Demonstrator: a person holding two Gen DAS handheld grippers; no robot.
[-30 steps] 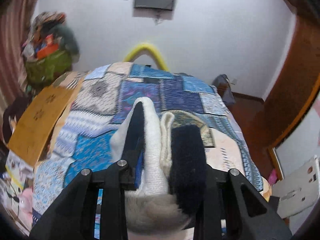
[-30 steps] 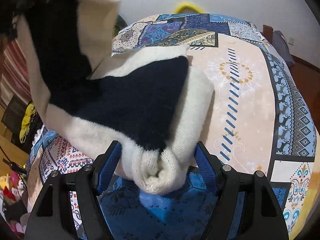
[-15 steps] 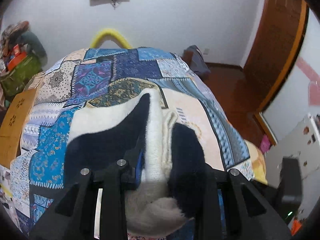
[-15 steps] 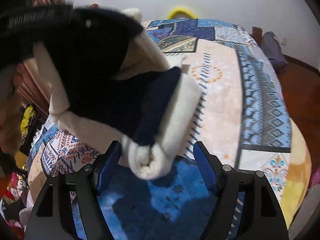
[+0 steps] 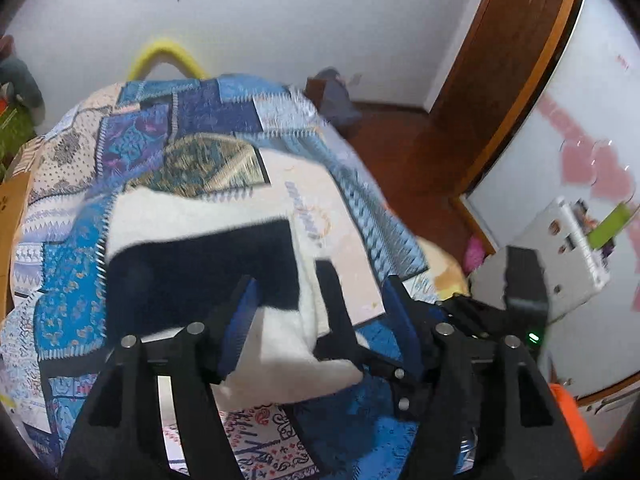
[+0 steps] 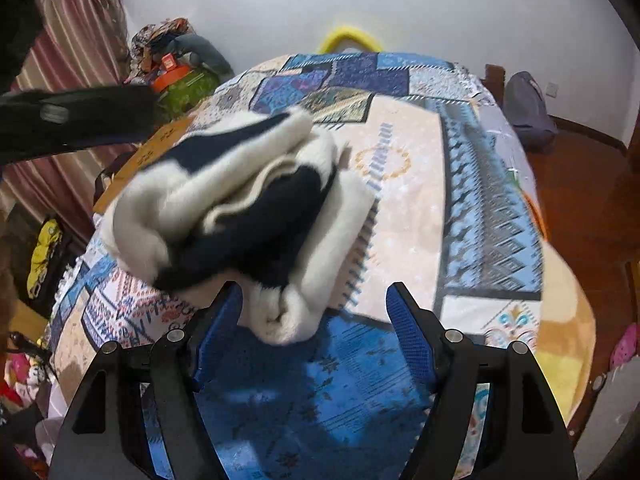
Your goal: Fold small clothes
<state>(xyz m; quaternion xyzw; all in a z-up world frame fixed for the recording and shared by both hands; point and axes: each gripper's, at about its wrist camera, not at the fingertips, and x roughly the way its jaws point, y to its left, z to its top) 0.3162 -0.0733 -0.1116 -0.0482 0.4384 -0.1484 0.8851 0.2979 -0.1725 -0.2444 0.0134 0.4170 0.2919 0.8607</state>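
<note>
Sweater (image 6: 248, 204), white and navy, sits bundled near the bed's (image 6: 420, 208) front edge. Right gripper (image 6: 316, 312) gapes empty just before it; left gripper (image 5: 320, 312) looks spread too. Better to flatten the folds before stepping away.

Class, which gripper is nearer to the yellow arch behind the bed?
Cannot tell. The left gripper and right gripper both sit at the garment, far from the yellow arch.
</note>
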